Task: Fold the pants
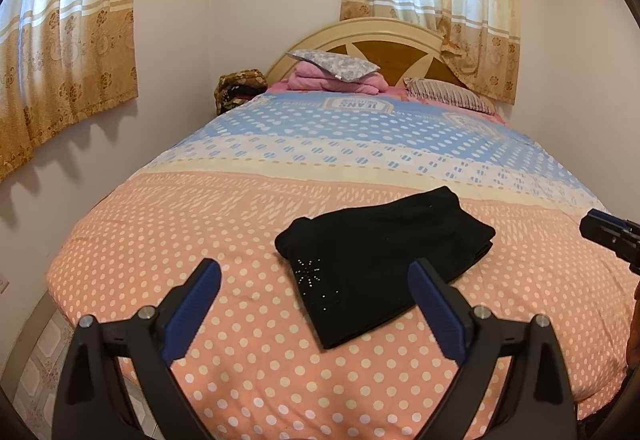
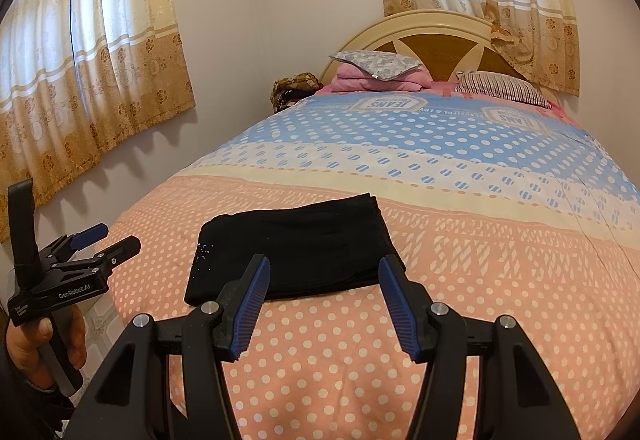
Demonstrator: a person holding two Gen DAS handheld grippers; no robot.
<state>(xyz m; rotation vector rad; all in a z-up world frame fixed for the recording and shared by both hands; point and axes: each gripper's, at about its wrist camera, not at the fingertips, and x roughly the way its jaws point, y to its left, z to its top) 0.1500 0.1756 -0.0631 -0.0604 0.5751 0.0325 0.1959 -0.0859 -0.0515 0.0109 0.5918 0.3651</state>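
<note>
The black fabric pants [image 1: 384,264] lie as a compact folded rectangle on the peach, polka-dotted end of the quilted bedspread [image 1: 248,324], near the foot of the bed, with a small rhinestone starburst showing at one corner. Neither tool touches them. The left gripper [image 1: 316,304] hovers above the near edge of the bundle with its blue-padded fingers [image 1: 200,304] spread wide and nothing between them. The right gripper [image 2: 324,304] hangs just short of the same bundle, its fingers [image 2: 250,308] also apart and empty.

By the look of the layers stacked at the far edge, the folding seems largely done, so the step in hand is probably a final fold or a tidy-up. To do it well, each gripper should come down on a corner of one short edge, pinch all the layers together so none slide out, lift only just clear of the bedspread, carry the edge across to meet the opposite one, and let go once the edges line up. The soft quilt gives under pressure, so a shallow pinch is safer than digging in and catching the bedspread too.

No container is in sight. At the head of the bed a grey floral cushion [image 2: 378,63] rests on folded pink bedding [image 2: 360,81], beside a striped pillow [image 2: 500,87].
</note>
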